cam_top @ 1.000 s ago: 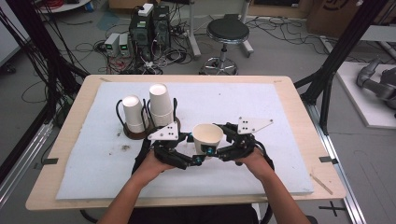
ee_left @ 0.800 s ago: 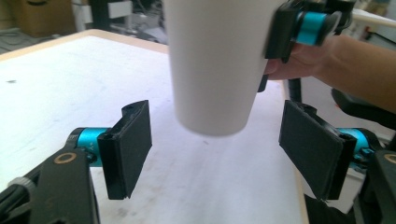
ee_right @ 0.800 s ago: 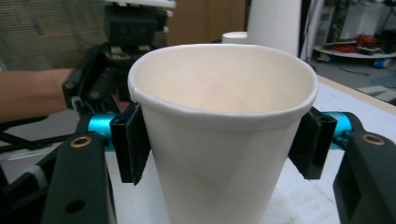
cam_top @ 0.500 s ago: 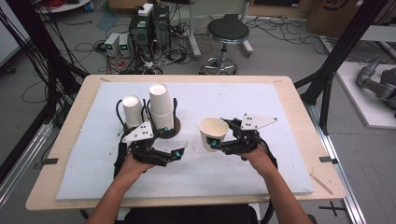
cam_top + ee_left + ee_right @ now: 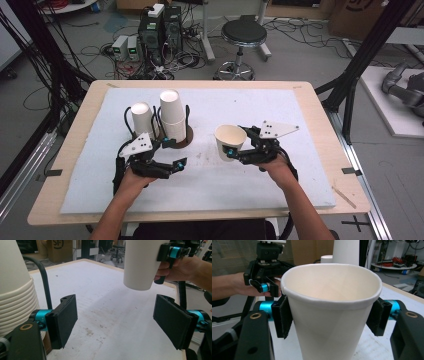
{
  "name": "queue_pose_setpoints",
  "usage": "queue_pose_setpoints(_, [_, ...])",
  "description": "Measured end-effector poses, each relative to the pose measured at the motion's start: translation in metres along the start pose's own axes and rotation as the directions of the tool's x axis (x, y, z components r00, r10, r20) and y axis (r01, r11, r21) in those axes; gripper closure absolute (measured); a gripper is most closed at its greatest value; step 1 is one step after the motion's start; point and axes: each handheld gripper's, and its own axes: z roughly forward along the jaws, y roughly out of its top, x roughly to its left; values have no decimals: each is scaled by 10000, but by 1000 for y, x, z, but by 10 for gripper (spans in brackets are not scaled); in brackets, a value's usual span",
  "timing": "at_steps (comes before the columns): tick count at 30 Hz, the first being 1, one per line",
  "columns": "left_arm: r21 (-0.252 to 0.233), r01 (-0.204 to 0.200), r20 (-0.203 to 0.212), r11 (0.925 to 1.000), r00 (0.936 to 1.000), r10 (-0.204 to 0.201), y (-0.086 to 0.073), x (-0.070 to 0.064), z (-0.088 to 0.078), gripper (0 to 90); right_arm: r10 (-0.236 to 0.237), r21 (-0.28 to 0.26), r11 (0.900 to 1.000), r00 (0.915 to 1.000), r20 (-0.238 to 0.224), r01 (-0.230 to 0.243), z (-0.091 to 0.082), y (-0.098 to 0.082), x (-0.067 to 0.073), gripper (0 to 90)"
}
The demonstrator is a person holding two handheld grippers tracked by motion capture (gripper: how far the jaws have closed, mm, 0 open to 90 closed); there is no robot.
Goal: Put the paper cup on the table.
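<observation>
My right hand-held gripper (image 5: 235, 151) clasps a single paper cup (image 5: 230, 141) by its side wall, one black pad on either flank, the mouth of the cup upward; in the right gripper view the cup (image 5: 329, 315) stands between the two pads (image 5: 284, 317), both touching it. In the left gripper view its base (image 5: 140, 265) hangs clear above the white mat (image 5: 300, 115) that covers the bench (image 5: 320, 100), right of centre. My left hand-held gripper (image 5: 172, 162) stands wide apart with nothing between its pads, having just been opening; it lies low over the mat at the near left. Just beyond it, at the far left, a stack of nested cups (image 5: 172, 120) stands inverted on a round brown base (image 5: 187, 137), with a second inverted cup (image 5: 141, 120) beside it on the left. Stack and held cup are well apart.
</observation>
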Motion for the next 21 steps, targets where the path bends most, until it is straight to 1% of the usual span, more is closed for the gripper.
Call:
queue_pose_setpoints(4, [55, 16, -42, 10000, 10000, -15, -1, 1, -3, 196, -29, 42, 10000, 10000, 26, 28, 1, 0, -1, 334])
queue_pose_setpoints(6, [74, 14, -121, 10000, 9999, -13, -3, 3, -5, 196, -32, 145, 9999, 10000, 60, 31, 2, -1, -1, 334])
queue_pose_setpoints(11, [-14, -20, -327, 10000, 9995, 19, -9, 9, -13, 196, -94, 245, 9997, 9996, 280, 87, 3, -2, -3, 332])
queue_pose_setpoints(12, [-25, -115, -390, 9999, 9992, 114, -11, 10, -15, 196, -157, 207, 9997, 9992, 380, 149, 3, -2, -4, 332])
queue_pose_setpoints(15, [-137, -332, -661, 9994, 9973, 322, -15, 12, -23, 199, -97, 190, 9998, 9976, 689, 84, 3, -3, -7, 332])
queue_pose_setpoints(17, [-306, -352, -808, 9989, 9962, 326, -15, 14, -27, 200, -94, 149, 9999, 9950, 995, 80, 1, -3, -11, 330])
queue_pose_setpoints(20, [-421, -490, -981, 9979, 9942, 447, -15, 16, -31, 199, -71, 24, 10000, 9871, 1600, 68, -3, -4, -16, 329])
queue_pose_setpoints(21, [-465, -525, -1030, 9975, 9935, 474, -15, 16, -33, 199, -137, -9, 9999, 9833, 1813, 141, -4, -4, -18, 329])
